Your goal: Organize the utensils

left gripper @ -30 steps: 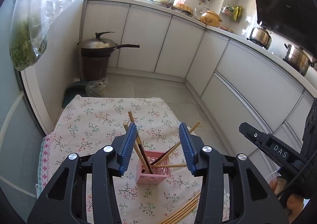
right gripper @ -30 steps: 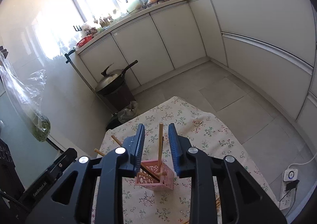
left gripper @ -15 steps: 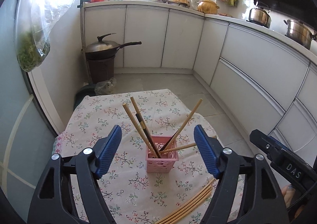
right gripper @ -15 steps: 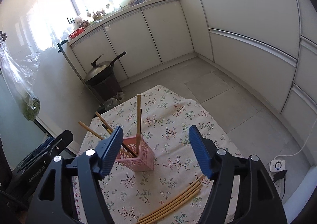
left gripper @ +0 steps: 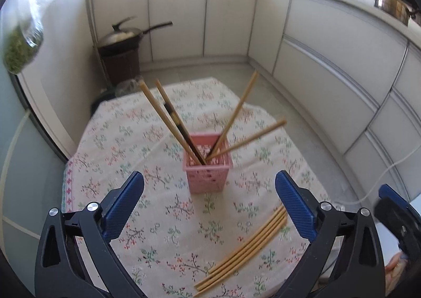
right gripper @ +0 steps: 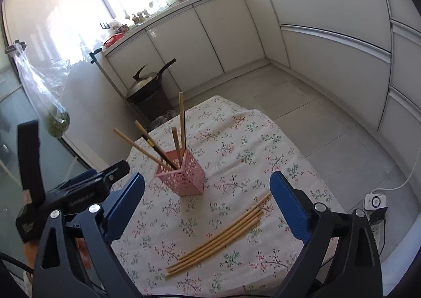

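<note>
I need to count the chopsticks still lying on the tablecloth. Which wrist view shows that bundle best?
The right wrist view: the loose chopsticks lie in full length on the tablecloth, ends apart enough to count. In the left wrist view the bundle is blurrier and its far end runs behind the left gripper's right finger.

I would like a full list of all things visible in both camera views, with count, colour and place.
basket: one, pink, middle of table
chopsticks in basket: five, four tan and one dark, leaning outward
loose chopsticks: four, tan, flat on cloth near right gripper
tablecloth: one, floral, covers table
wok: one, dark, lidded, on floor bin
cabinets: white, along walls
left gripper: fingers blue, opening, empty
right gripper: fingers blue, opening, empty
</note>
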Tool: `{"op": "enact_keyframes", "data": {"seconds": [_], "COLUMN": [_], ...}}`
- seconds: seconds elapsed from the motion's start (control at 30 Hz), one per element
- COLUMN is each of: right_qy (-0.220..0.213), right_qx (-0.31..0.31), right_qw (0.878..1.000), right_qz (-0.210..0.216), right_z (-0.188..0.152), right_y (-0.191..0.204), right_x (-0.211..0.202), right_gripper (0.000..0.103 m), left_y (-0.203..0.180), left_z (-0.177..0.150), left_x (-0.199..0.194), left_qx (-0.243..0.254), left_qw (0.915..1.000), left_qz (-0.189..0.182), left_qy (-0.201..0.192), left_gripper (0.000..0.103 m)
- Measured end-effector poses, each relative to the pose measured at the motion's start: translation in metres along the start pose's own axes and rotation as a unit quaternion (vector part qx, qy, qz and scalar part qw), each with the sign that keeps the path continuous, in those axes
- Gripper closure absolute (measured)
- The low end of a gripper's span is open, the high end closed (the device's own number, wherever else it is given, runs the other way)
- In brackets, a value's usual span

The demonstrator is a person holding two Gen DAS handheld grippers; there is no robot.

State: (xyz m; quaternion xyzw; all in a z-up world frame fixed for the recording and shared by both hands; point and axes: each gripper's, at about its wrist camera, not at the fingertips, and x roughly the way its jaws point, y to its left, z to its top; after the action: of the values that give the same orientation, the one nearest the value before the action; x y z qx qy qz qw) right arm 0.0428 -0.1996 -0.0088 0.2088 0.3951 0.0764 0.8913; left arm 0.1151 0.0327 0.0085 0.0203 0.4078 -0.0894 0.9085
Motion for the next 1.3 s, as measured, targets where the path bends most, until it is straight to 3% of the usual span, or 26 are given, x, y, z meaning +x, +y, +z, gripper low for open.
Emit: {"op": "enact_keyframes", "data": {"seconds": [0.13, 0.3, 0.5, 0.7, 0.87, 0.97, 1.0, 1.03, 1.07, 1.1, 1.23, 1.3], "right_qy": [0.040, 0.121, 0.121, 0.135, 0.165, 0.186, 0.194, 0.199, 0.205, 0.211, 0.227, 0.231], "right_qx": [-0.034, -0.113, -0.140, -0.092, -0.007, 0.023, 0.030, 0.033, 0.035, 0.036, 0.040, 0.041], "right_qw": [0.999, 0.984, 0.979, 0.983, 0.984, 0.981, 0.979, 0.978, 0.977, 0.976, 0.972, 0.971], "right_qz": [-0.006, -0.069, -0.082, -0.083, -0.063, -0.048, -0.047, -0.048, -0.048, -0.048, -0.048, -0.052], "right_z": [-0.037, -0.083, -0.088, -0.084, -0.080, -0.081, -0.081, -0.082, -0.083, -0.084, -0.088, -0.090], "right_y": [-0.010, -0.021, -0.026, -0.048, -0.075, -0.084, -0.086, -0.087, -0.088, -0.089, -0.090, -0.090], "right_x": [-0.008, 0.008, 0.006, 0.003, 0.008, 0.016, 0.019, 0.021, 0.023, 0.025, 0.032, 0.034], "right_gripper": [0.007, 0.007, 0.007, 0.007, 0.007, 0.007, 0.007, 0.007, 0.007, 0.007, 0.007, 0.007], "left_y": [-0.012, -0.038, -0.067, -0.119, -0.163, -0.168, -0.168, -0.167, -0.165, -0.163, -0.162, -0.164], "left_z": [-0.012, -0.034, -0.057, -0.058, -0.053, -0.053, -0.054, -0.054, -0.054, -0.052, -0.051, -0.053], "left_x": [0.029, 0.059, 0.103, 0.140, 0.171, 0.193, 0.200, 0.205, 0.208, 0.208, 0.207, 0.204], "left_qx": [0.026, 0.084, 0.108, 0.129, 0.175, 0.173, 0.171, 0.171, 0.167, 0.167, 0.180, 0.196], "left_qw": [0.9978, 0.9880, 0.9726, 0.9648, 0.9639, 0.9595, 0.9576, 0.9562, 0.9576, 0.9599, 0.9597, 0.9599], "left_qz": [-0.004, -0.022, -0.038, -0.056, -0.035, -0.040, -0.040, -0.039, -0.043, -0.045, -0.047, -0.044], "left_qy": [0.061, 0.128, 0.202, 0.222, 0.197, 0.219, 0.228, 0.235, 0.231, 0.221, 0.210, 0.195], "left_gripper": [0.007, 0.007, 0.007, 0.007, 0.012, 0.034, 0.048, 0.054, 0.055, 0.068, 0.091, 0.093]}}
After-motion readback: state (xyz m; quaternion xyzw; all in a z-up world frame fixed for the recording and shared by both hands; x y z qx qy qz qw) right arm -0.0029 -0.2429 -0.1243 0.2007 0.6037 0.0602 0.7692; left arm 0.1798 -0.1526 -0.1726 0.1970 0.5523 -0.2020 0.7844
